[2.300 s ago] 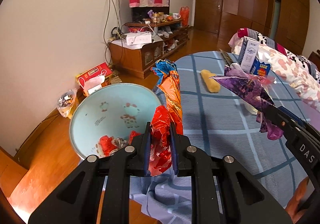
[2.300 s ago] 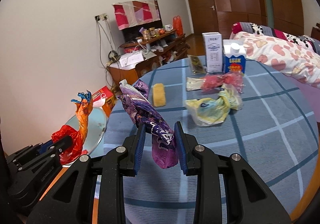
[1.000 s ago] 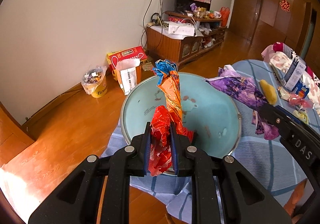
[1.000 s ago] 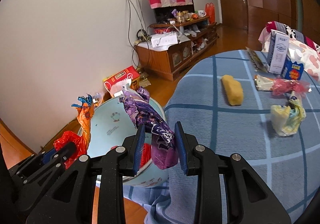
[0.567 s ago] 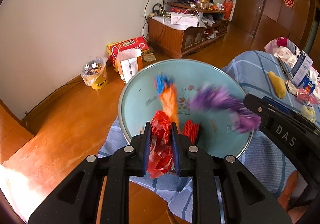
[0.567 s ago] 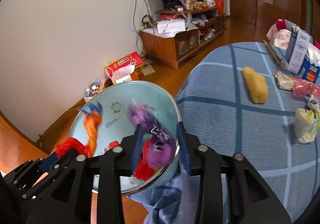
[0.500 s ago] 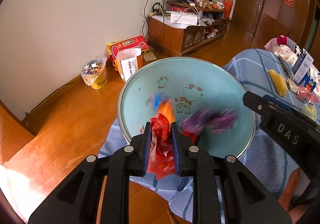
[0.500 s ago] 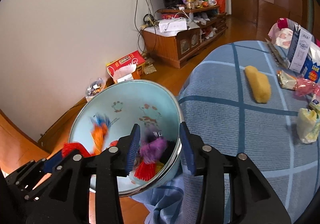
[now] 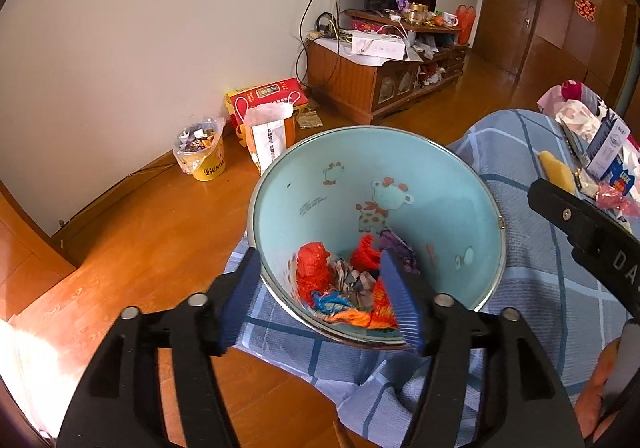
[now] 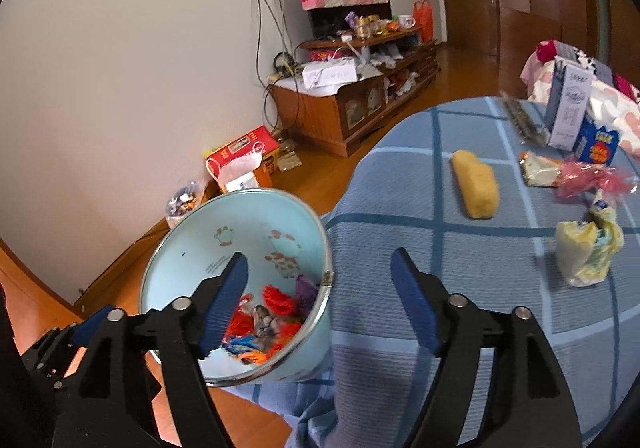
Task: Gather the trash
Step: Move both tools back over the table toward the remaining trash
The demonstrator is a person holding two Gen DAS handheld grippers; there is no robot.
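Item one, receptacle: a pale blue enamel pail [image 9: 440,184] with cartoon animals printed inside and a metal rim, standing just off the near left edge of the round table, against the hanging fold of the blue checked tablecloth [image 10: 460,248].

Item two, contents: crumpled wrappers at the pail's bottom, among them an orange-red foil wrapper [image 9: 316,272] and a purple foil wrapper [image 9: 404,254]. Both lie loose in the heap; I hold neither.

Item three, my left gripper [image 9: 320,296]: its jaws have just been opening and stand apart above the pail's near rim, nothing between the blue pads [image 9: 400,300].

Item four, my right gripper [image 10: 320,300]: its jaws have also just been opening and stand wide apart, straddling the pail's right rim and the tablecloth's edge, with nothing clamped.

Item five, trash left on the tabletop: a crumpled yellow-and-white plastic wrapper [image 10: 588,252] toward the right edge, a pink cellophane wrapper [image 10: 584,178] and a small flat packet [image 10: 536,168] beyond it. Toward the far edge, a yellow oblong [image 10: 476,184], perhaps a sponge or a bread roll, the view being too coarse to tell.

Step in hand, as I judge it: the drop into the pail is done for this pair. Next move calls for swinging both grippers back over the tabletop and closing one on the yellow-and-white wrapper, the nearest piece.
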